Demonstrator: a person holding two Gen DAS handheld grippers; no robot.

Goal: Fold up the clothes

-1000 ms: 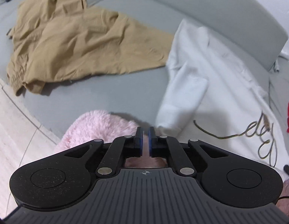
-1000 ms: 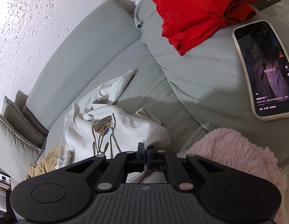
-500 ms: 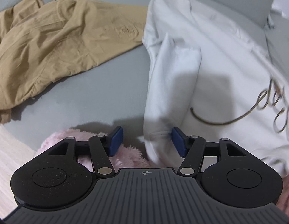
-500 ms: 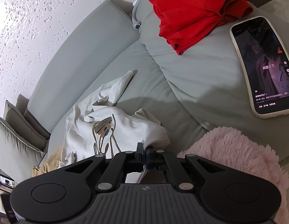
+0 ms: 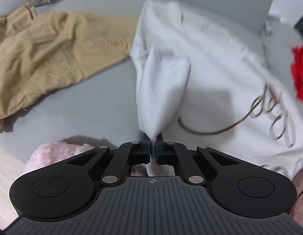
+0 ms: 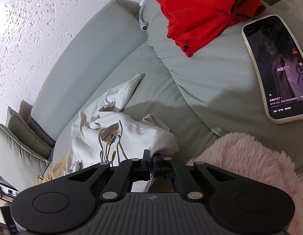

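Grippers (image 5: 153,139) (image 6: 151,159) on white shirt (image 5: 220,62)

White sweatshirt (image 5: 220,74) with looped cord print is spread crumpled on grey sofa (image 5: 96,105); one sleeve (image 5: 163,90) is lifted, tapering.

Left gripper (image 5: 153,141): jaws closed, pinching a fold of white shirt (image 5: 163,90), cloth pulled taut from the tips. Right gripper (image 6: 151,161): jaws closed on the white shirt's edge; held low, level.
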